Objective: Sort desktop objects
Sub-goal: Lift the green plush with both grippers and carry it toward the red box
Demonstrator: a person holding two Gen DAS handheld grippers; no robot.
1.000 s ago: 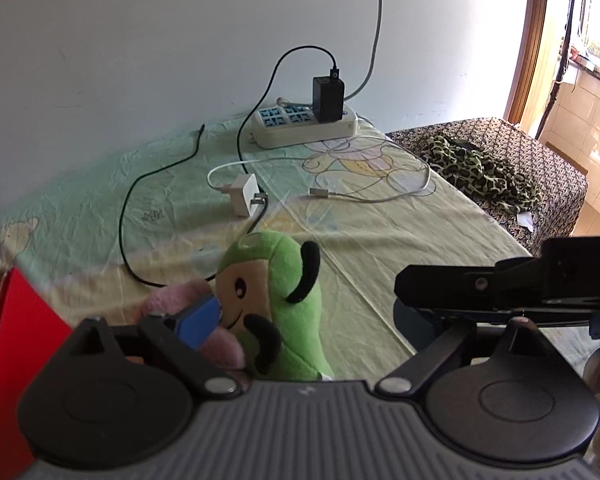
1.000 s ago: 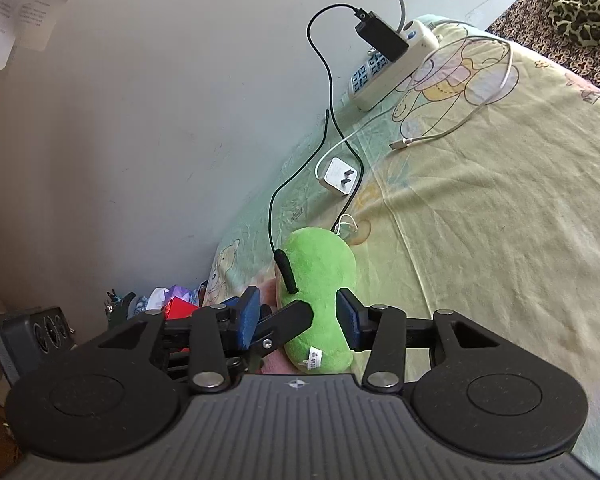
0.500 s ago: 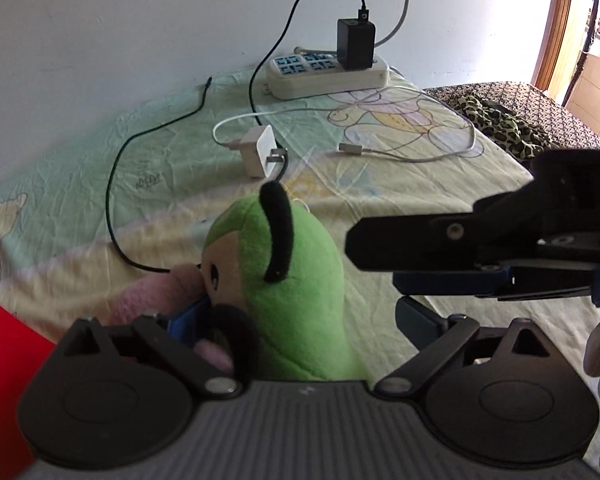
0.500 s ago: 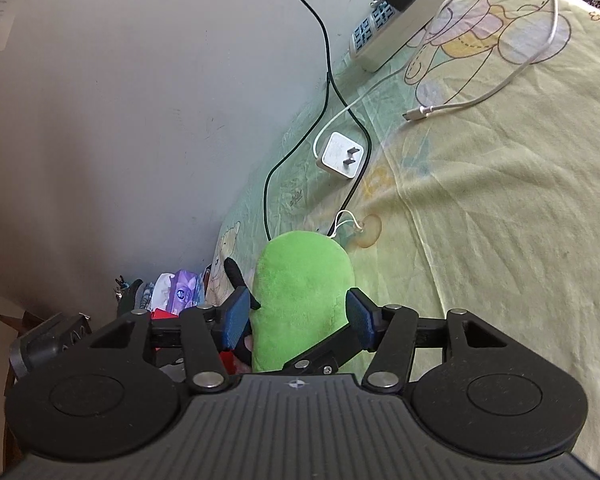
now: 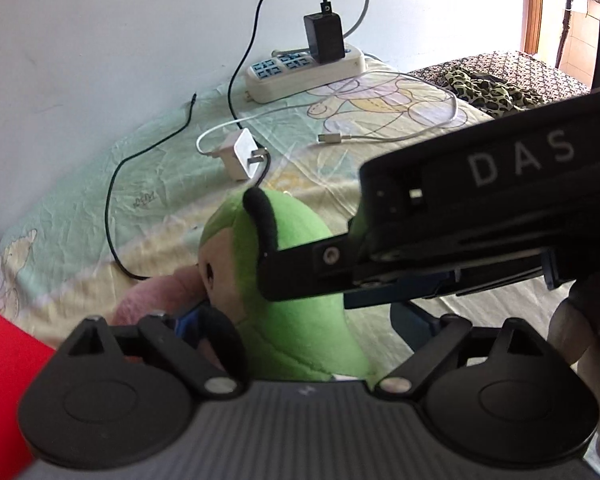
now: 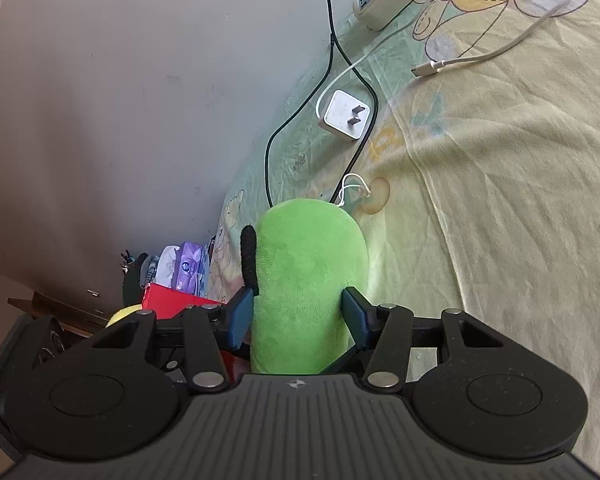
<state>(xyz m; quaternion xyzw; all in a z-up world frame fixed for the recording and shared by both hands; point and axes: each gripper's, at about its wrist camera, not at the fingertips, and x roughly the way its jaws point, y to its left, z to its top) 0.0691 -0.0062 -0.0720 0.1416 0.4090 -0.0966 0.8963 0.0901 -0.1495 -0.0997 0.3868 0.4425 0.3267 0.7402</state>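
A green plush toy (image 5: 308, 328) with black ears lies on the yellow-green printed sheet (image 6: 520, 200). In the right wrist view the green plush toy (image 6: 312, 264) fills the gap of my right gripper (image 6: 297, 316), and both blue pads (image 6: 240, 316) press its sides. My left gripper (image 5: 296, 318) stands wide open with the plush's lower body between its fingers. The right gripper's black housing (image 5: 500, 200) crosses the left wrist view from the right, above the plush. The plush's face is partly hidden behind it.
A pink plush (image 5: 156, 292) and a red box (image 5: 4, 360) sit left of the green toy. Beyond it lie a white charger plug (image 5: 242, 154), a black cable (image 5: 112, 208), a white USB cable (image 5: 380, 136) and a power strip (image 5: 300, 70) by the wall. A hand (image 5: 580, 332) is at the right.
Both grippers have moved in on the green plush. It now sits deep between the right gripper's pads, and the right gripper has swung across the left wrist view.
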